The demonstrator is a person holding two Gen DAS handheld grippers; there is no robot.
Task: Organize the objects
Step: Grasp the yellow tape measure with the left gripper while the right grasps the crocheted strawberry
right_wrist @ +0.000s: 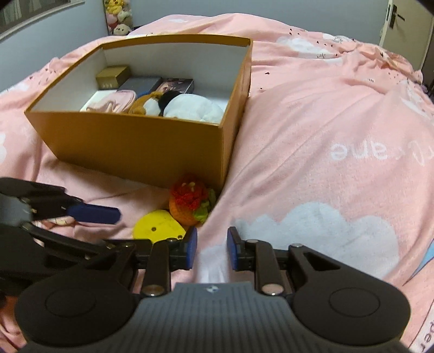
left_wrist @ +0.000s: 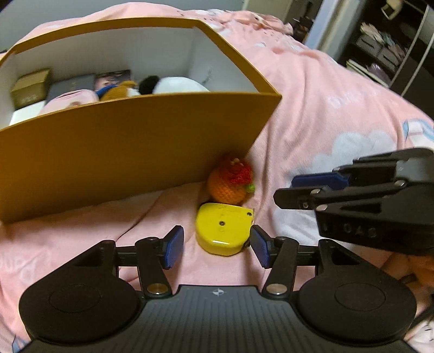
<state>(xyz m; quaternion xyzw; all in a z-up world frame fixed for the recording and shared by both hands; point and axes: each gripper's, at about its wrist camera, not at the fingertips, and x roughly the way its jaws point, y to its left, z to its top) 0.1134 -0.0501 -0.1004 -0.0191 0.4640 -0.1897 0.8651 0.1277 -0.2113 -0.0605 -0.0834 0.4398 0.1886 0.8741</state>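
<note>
Left gripper (left_wrist: 217, 248) stands with its jaws spread wide, the yellow tape measure (left_wrist: 223, 229) lying on the bedding between the blue pads; the right-hand pad is at the case's edge, though whether it touches cannot be told, and the other pad stands clear of it. Right gripper (right_wrist: 211, 248) has its jaws drawn in to a narrow gap with nothing between them — only the pink bedspread (right_wrist: 312, 141) shows through. In the left wrist view that right gripper sits to the right of the tape measure, apart from it.

Just beyond the tape measure, and touching or nearly touching it, lies a crocheted orange ball (left_wrist: 229, 182) with red and green trim. It rests against the near corner of an open brown cardboard box (right_wrist: 141, 141) with a white interior.

Inside the box, near its front wall, are a pink pouch (right_wrist: 114, 104), a brown and white soft toy (right_wrist: 146, 104) and a white and black plush (right_wrist: 190, 107). Behind them, along the back, stand a small gold box (right_wrist: 112, 77), a grey box (right_wrist: 139, 84) and a dark printed box (right_wrist: 177, 85).

Farther off — a grey wall, and a few plush toys (right_wrist: 119, 16) piled in a corner.
</note>
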